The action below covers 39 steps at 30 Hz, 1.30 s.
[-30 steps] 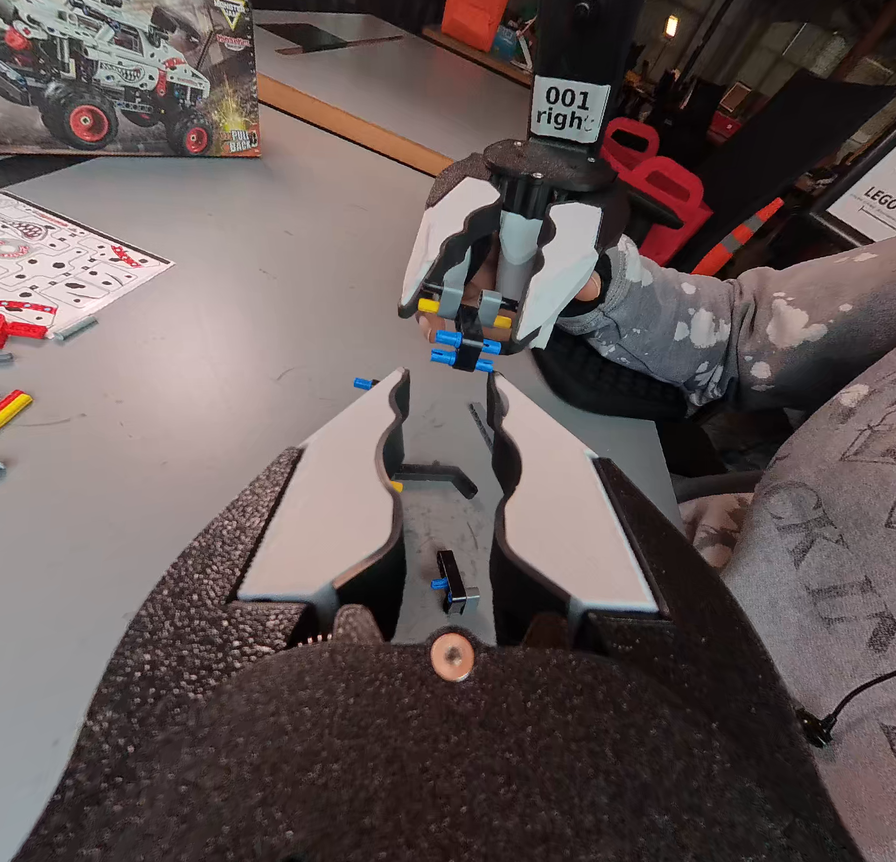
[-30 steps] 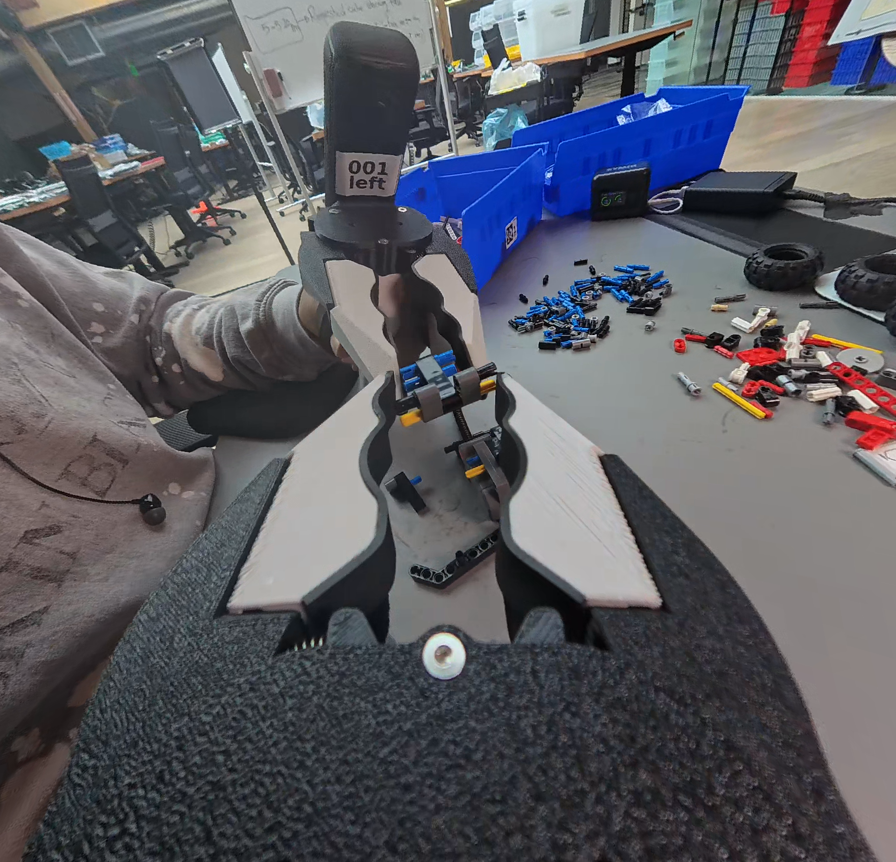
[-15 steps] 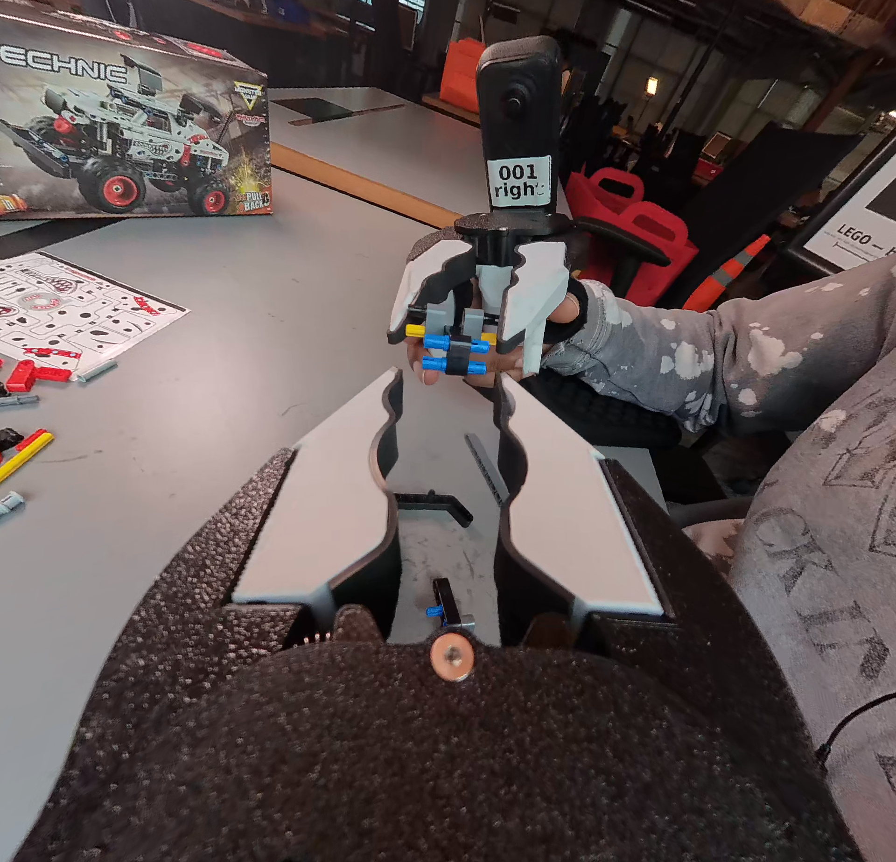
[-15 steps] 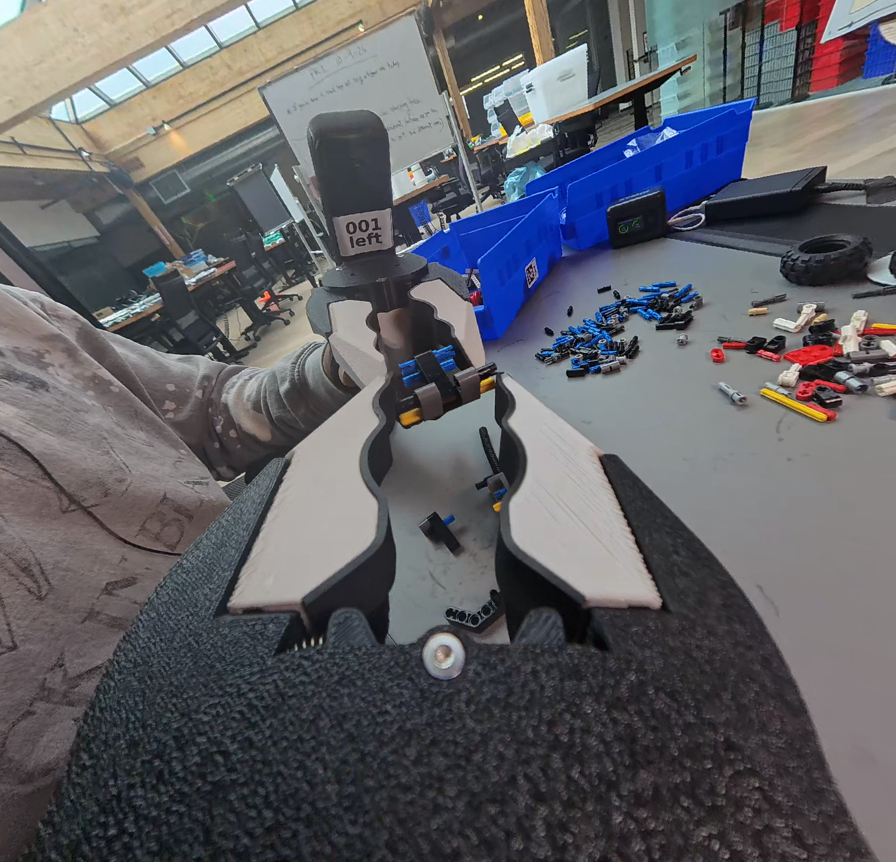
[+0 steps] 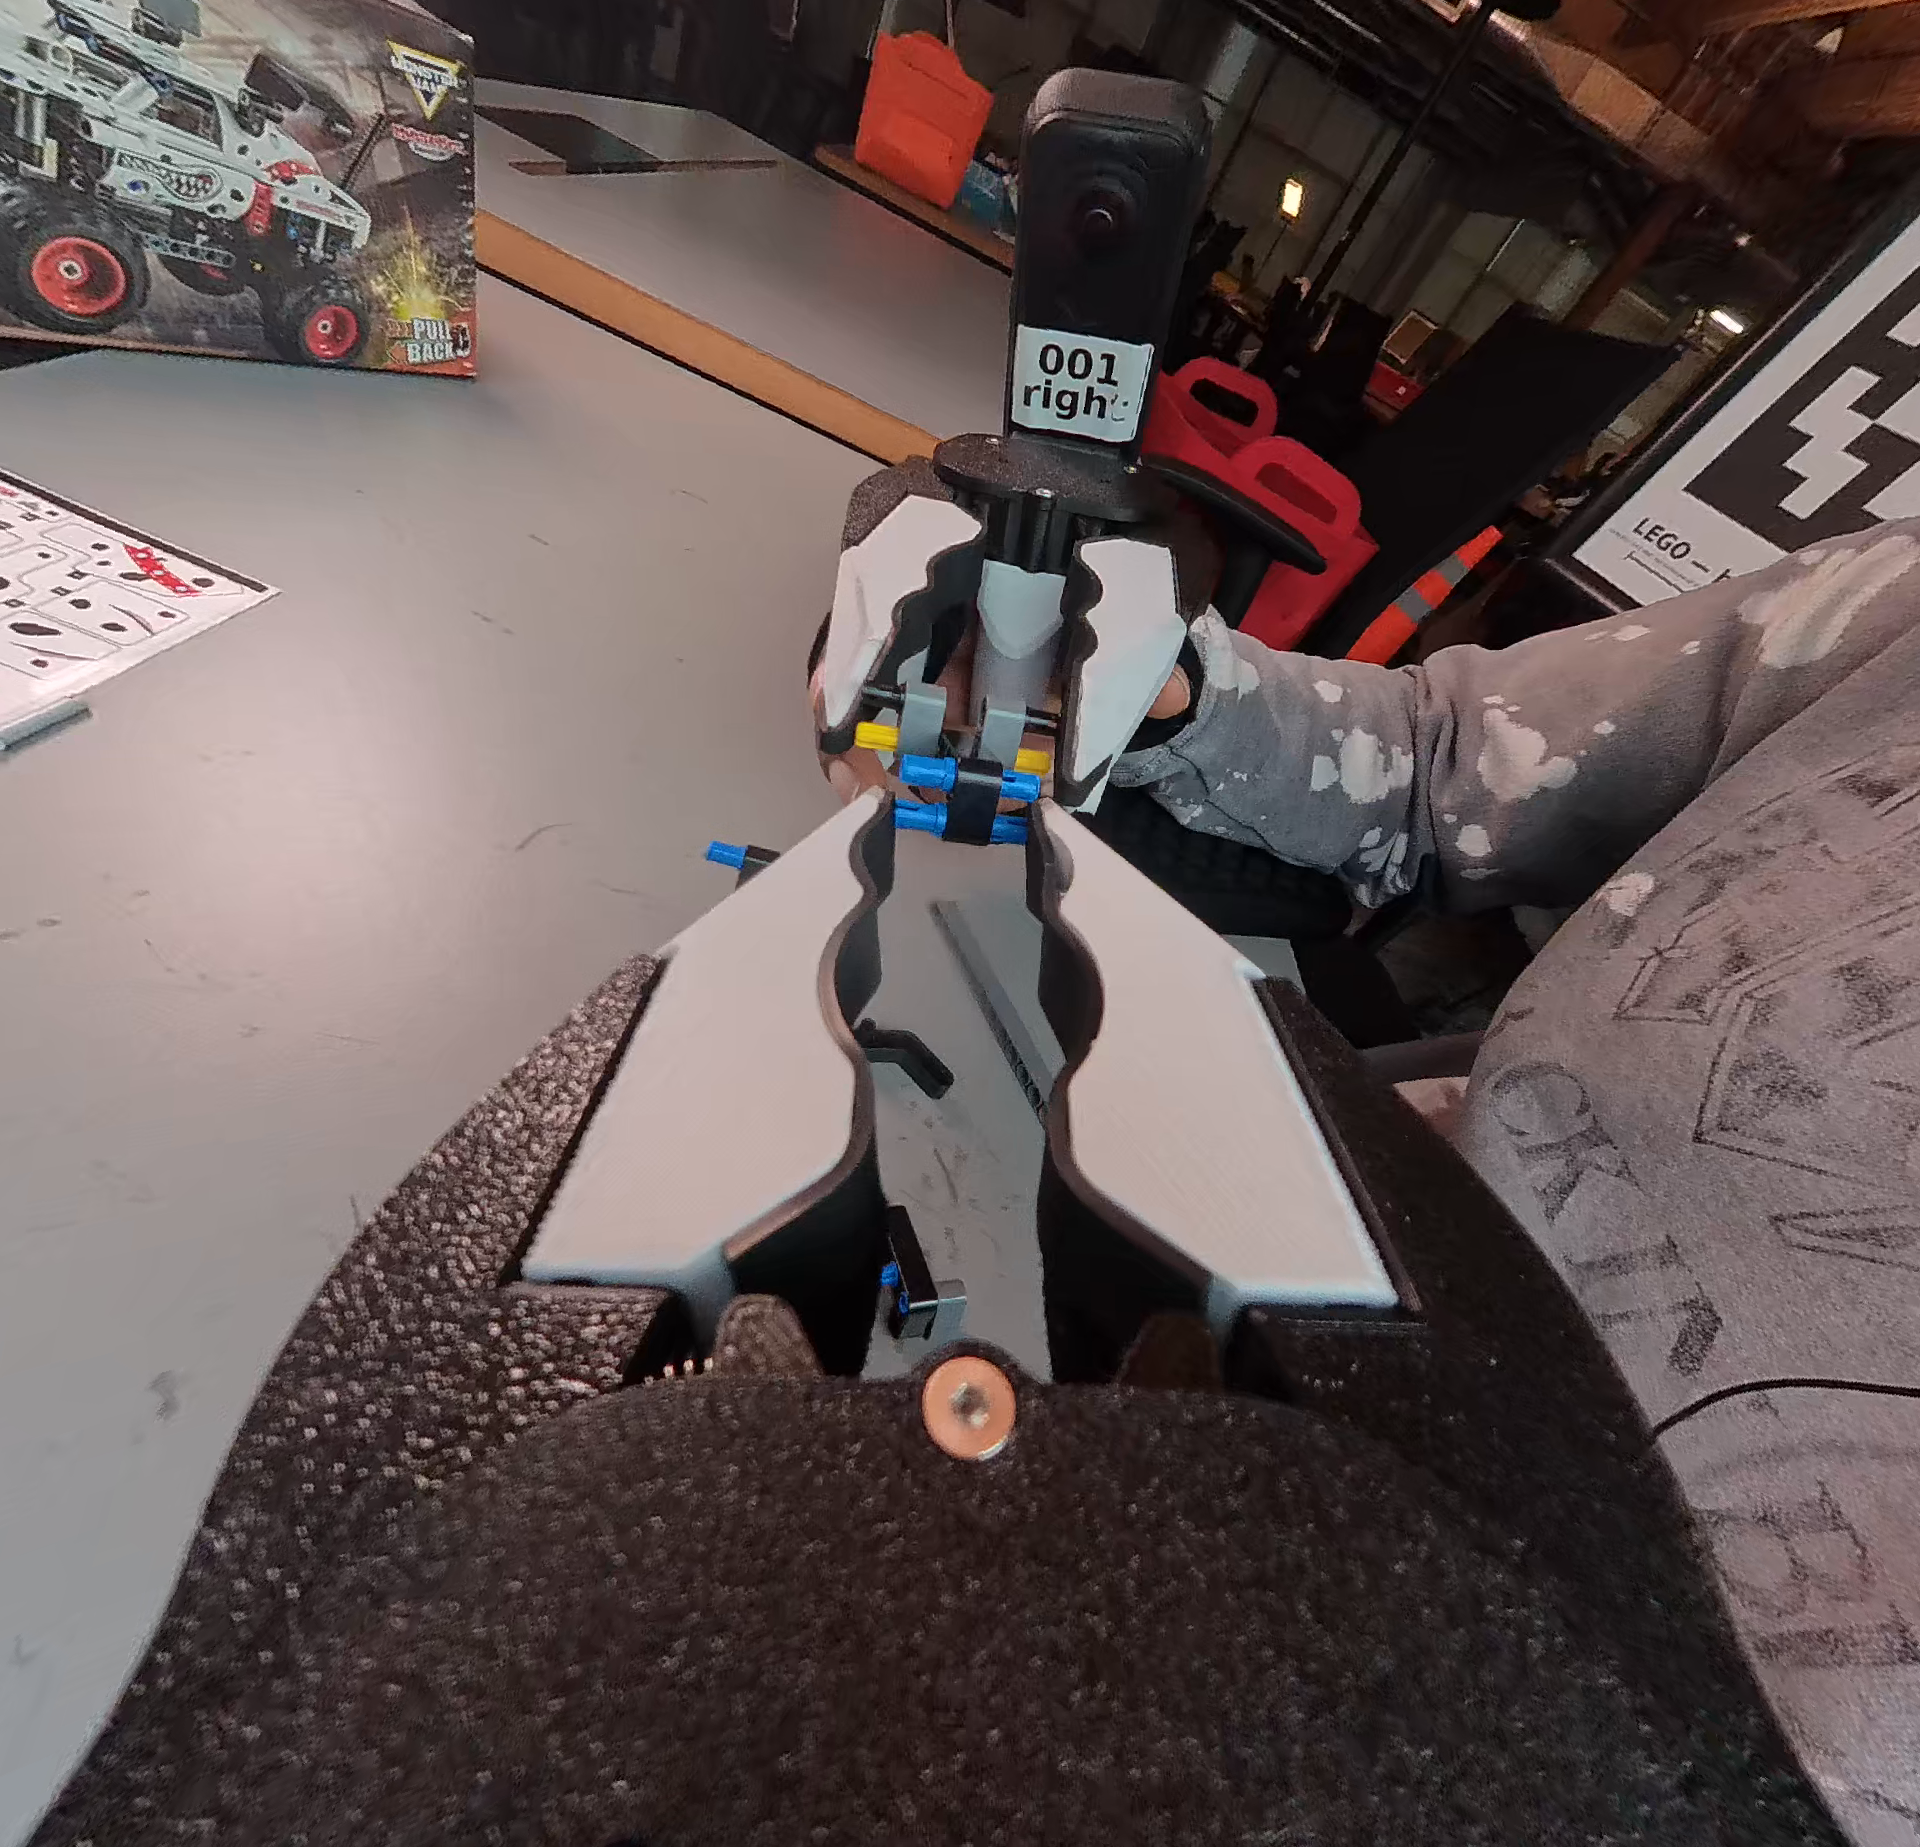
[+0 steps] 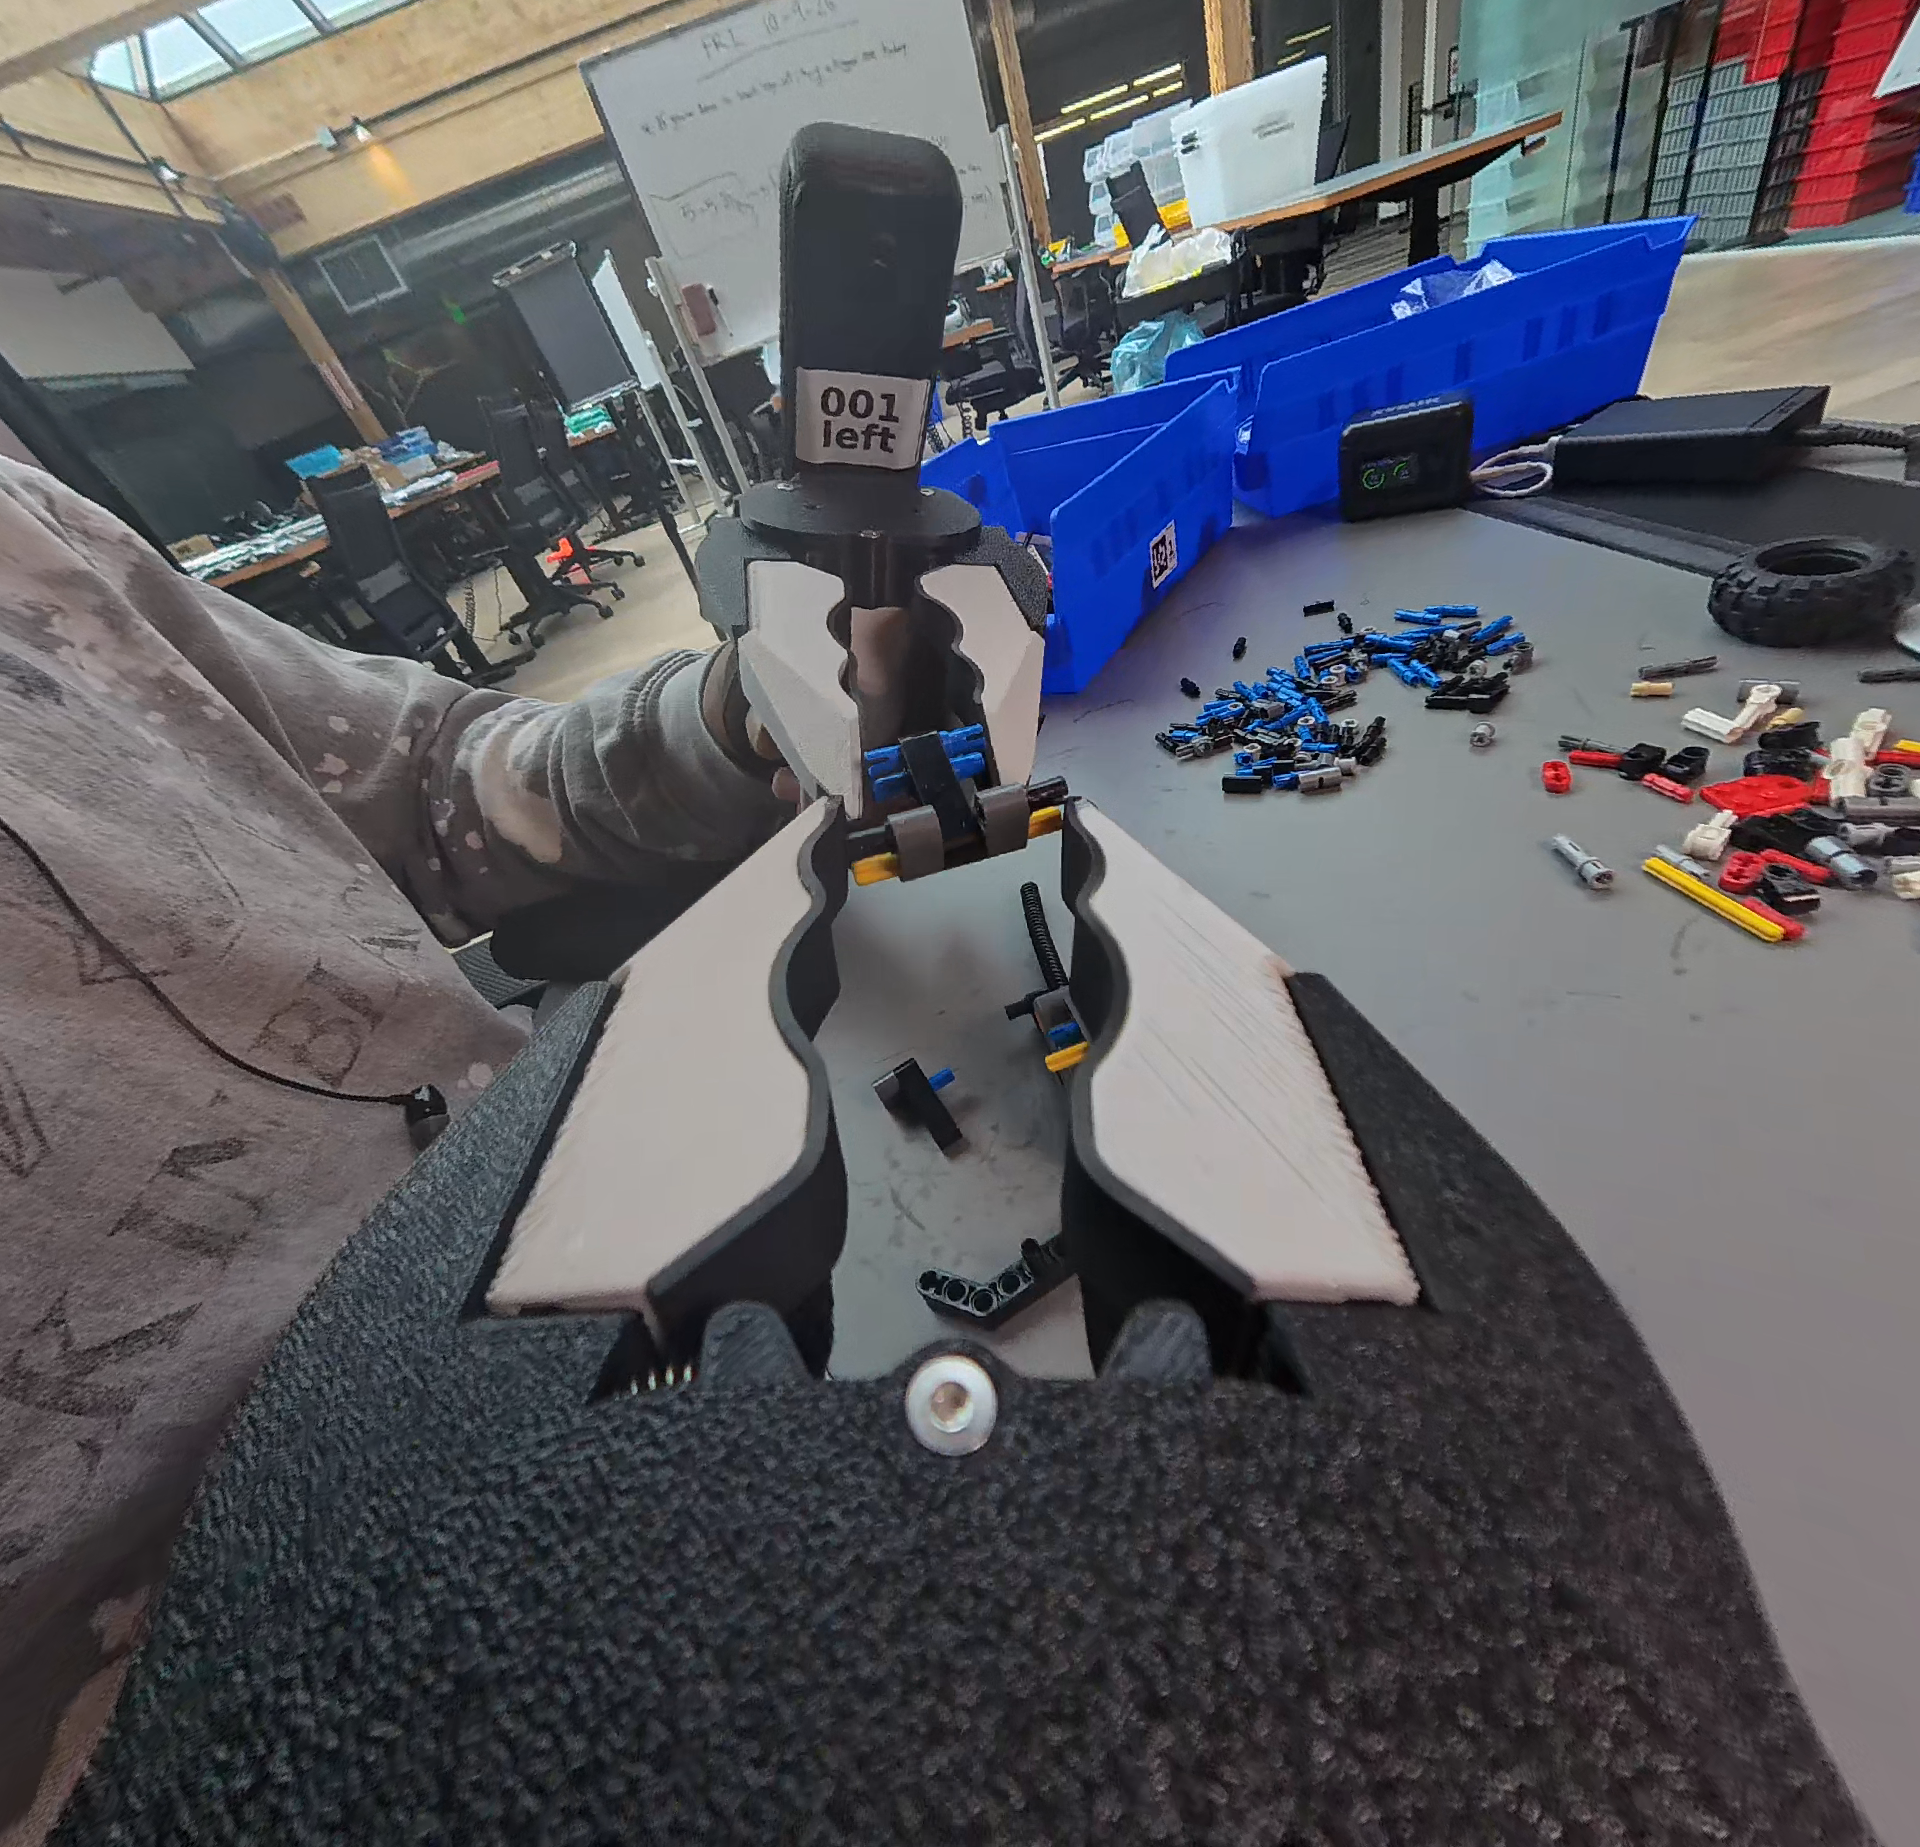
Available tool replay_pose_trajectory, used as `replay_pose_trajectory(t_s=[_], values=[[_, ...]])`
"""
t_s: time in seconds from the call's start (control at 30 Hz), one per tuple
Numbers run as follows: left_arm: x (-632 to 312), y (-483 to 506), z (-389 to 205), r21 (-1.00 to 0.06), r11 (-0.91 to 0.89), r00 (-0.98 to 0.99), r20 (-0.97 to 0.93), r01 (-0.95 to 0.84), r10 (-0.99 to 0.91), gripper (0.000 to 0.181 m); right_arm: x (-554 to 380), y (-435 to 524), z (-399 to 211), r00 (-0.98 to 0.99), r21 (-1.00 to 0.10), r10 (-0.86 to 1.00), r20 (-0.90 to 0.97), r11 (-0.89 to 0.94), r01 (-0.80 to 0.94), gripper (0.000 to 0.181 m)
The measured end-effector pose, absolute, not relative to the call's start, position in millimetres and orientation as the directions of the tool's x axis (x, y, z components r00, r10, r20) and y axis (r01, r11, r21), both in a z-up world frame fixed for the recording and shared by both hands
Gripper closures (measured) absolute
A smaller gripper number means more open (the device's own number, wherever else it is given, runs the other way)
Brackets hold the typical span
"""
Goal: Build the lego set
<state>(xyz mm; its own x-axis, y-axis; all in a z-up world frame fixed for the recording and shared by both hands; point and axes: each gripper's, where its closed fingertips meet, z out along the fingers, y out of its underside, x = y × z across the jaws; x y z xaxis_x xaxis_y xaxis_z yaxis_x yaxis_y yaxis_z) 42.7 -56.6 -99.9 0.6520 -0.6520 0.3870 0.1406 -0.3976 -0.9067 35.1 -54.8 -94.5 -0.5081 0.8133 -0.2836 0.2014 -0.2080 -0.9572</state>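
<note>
On the grey table (image 6: 1455, 1070), blue bins (image 6: 1455, 343) hold clear bags. The right gripper (image 6: 956, 831) pinches the small assembly (image 6: 951, 826); the left gripper (image 5: 961, 821) pinches its blue pins (image 5: 920, 818).

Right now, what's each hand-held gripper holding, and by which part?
Right hand-held gripper clamps the small assembly by its yellow and black axle ends. Left hand-held gripper brackets its blue pins; contact cannot be told.

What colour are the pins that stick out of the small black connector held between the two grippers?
Blue; the blue pins show best in the left wrist view.
</note>
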Motion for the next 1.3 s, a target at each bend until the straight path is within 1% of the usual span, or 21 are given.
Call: replay_pose_trajectory(t_s=[0.1, 0.2, 0.23, 0.3, 0.4, 0.47, 0.53, 0.63, 0.73, 0.8, 0.87, 0.97, 1.07, 1.13, 1.17, 1.23, 1.3], values=[[42, -58, -97, -0.893, -0.413, 0.622, 0.429, 0.181, -0.655, 0.157, 37, -55, -96, -0.511, -0.967, 0.825, -0.243, -0.168, 0.19, 0.141], [38, -58, -95, -0.874, -0.431, 0.597, 0.473, 0.224, -0.649, 0.157, 39, -54, -91, -0.505, -0.987, 0.85, -0.147, -0.091, 0.133, 0.14], [37, -57, -95, -0.865, -0.44, 0.586, 0.491, 0.241, -0.645, 0.157, 40, -52, -89, -0.489, -0.994, 0.868, -0.088, -0.045, 0.099, 0.138], [35, -57, -94, -0.844, -0.459, 0.558, 0.531, 0.279, -0.638, 0.157, 39, -47, -87, -0.431, -0.994, 0.899, 0.077, 0.101, 0.034, 0.134], [35, -56, -97, -0.819, -0.489, 0.536, 0.569, 0.301, -0.624, 0.157, 39, -46, -90, -0.35, -0.939, 0.878, 0.326, 0.342, -0.015, 0.131], [36, -56, -101, -0.807, -0.51, 0.529, 0.585, 0.299, -0.615, 0.157, 38, -50, -93, -0.326, -0.897, 0.845, 0.424, 0.442, -0.02, 0.132], [39, -56, -104, -0.799, -0.525, 0.522, 0.595, 0.295, -0.612, 0.157, 36, -51, -94, -0.292, -0.859, 0.818, 0.495, 0.512, -0.022, 0.14], [41, -56, -103, -0.781, -0.54, 0.496, 0.621, 0.315, -0.608, 0.157, 35, -47, -98, -0.255, -0.811, 0.782, 0.569, 0.585, -0.012, 0.16], [41, -56, -103, -0.77, -0.547, 0.482, 0.635, 0.329, -0.604, 0.157, 36, -48, -97, -0.257, -0.812, 0.783, 0.566, 0.583, -0.011, 0.161], [42, -55, -103, -0.77, -0.545, 0.48, 0.636, 0.333, -0.604, 0.157, 36, -47, -97, -0.27, -0.839, 0.807, 0.526, 0.545, -0.007, 0.161], [41, -55, -103, -0.782, -0.534, 0.495, 0.62, 0.322, -0.608, 0.155, 36, -46, -96, -0.293, -0.884, 0.846, 0.445, 0.467, 0.006, 0.163], [38, -56, -104, -0.844, -0.476, 0.566, 0.525, 0.248, -0.635, 0.145, 36, -43, -98, -0.358, -0.958, 0.906, 0.228, 0.273, 0.082, 0.166], [34, -57, -108, -0.907, -0.405, 0.656, 0.375, 0.115, -0.655, 0.145, 38, -43, -95, -0.409, -0.987, 0.911, -0.049, 0.019, 0.16, 0.166], [33, -57, -110, -0.93, -0.364, 0.691, 0.296, 0.051, -0.659, 0.144, 40, -47, -94, -0.457, -0.959, 0.854, -0.248, -0.149, 0.242, 0.166], [33, -57, -110, -0.941, -0.339, 0.707, 0.254, 0.021, -0.66, 0.143, 41, -49, -95, -0.467, -0.928, 0.811, -0.352, -0.239, 0.285, 0.166], [35, -57, -110, -0.958, -0.285, 0.72, 0.171, -0.038, -0.672, 0.139, 44, -54, -94, -0.487, -0.835, 0.68, -0.548, -0.403, 0.376, 0.166], [39, -59, -109, -0.968, -0.237, 0.72, 0.106, -0.084, -0.686, 0.136, 47, -59, -94, -0.506, -0.731, 0.528, -0.683, -0.508, 0.457, 0.166]])
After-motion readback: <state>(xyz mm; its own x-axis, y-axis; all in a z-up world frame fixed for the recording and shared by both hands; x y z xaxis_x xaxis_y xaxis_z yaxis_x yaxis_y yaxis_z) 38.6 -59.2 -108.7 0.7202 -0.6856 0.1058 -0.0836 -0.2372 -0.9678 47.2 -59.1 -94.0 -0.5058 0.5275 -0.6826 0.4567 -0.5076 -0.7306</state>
